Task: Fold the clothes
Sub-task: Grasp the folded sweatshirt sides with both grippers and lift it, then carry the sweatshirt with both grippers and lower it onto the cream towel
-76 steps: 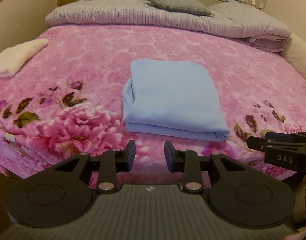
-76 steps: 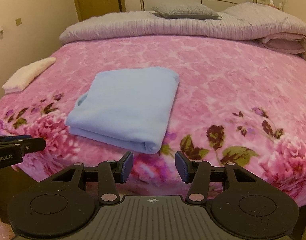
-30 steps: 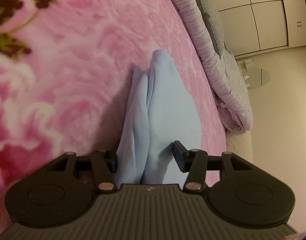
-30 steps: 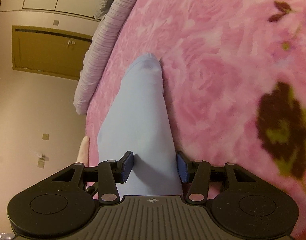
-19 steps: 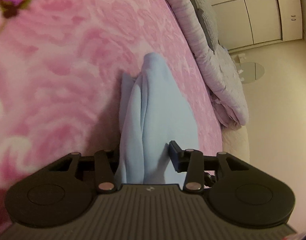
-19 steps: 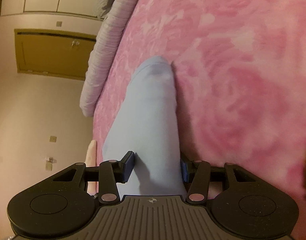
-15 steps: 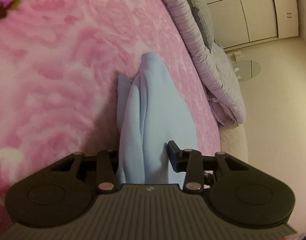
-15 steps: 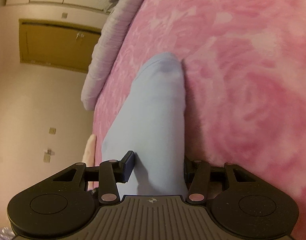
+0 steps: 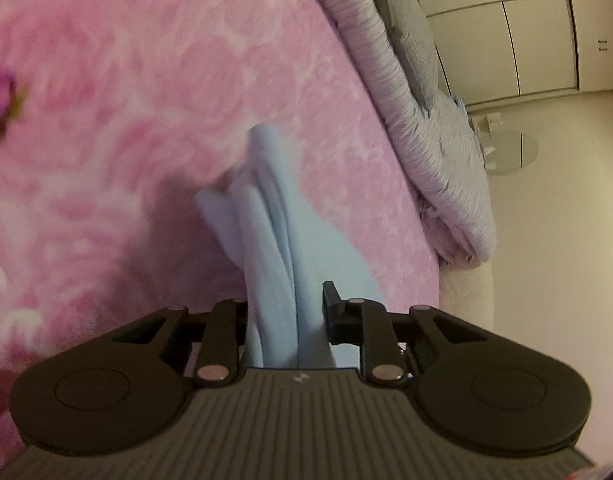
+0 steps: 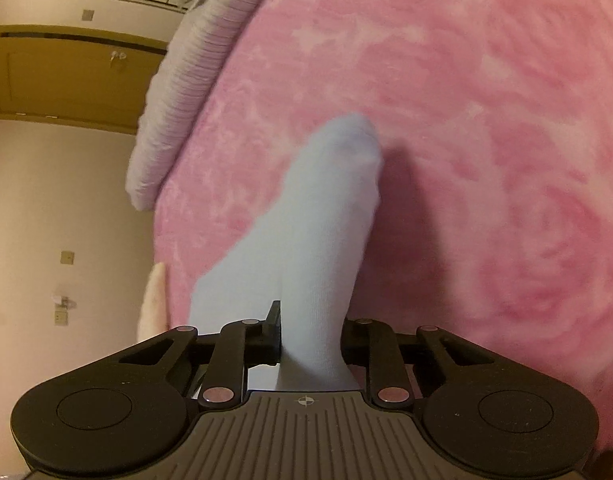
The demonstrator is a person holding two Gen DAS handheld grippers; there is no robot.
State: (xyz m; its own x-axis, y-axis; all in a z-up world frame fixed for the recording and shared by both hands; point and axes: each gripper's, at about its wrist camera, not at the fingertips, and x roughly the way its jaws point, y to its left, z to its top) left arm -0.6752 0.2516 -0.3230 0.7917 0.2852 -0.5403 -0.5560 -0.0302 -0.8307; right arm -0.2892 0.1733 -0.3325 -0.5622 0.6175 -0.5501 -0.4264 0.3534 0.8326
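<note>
- The left claw (image 9: 284,312) is clenching on the folded light-blue fabric garment (image 9: 274,240); its two black fingers are drawn in to a narrow gap, with several soft layers bunching between them.
- In the left wrist view the garment is stretching away from the claw over the pink rose-patterned plush blanket (image 9: 126,120) on the bed, its far tip looking slightly blurred.
- The right claw (image 10: 310,340) is likewise gripping the same light-blue garment (image 10: 322,216), pinching one smooth rounded fold; the cloth is filling the whole gap between the fingers.
- In the right wrist view the garment is casting a shadow on the pink blanket (image 10: 486,120) to its right.
- Whether the garment's far end is touching the blanket or hanging just above it cannot be told.
- A ribbed lilac-grey quilt (image 9: 434,120) is lying along the far edge of the bed, with a grey cushion (image 9: 410,36) on it.
- A pale folded cloth (image 10: 154,304) is showing at the blanket's left edge, well apart from the garment.
- A brown wooden door (image 10: 74,80) is standing in the cream wall beyond.
</note>
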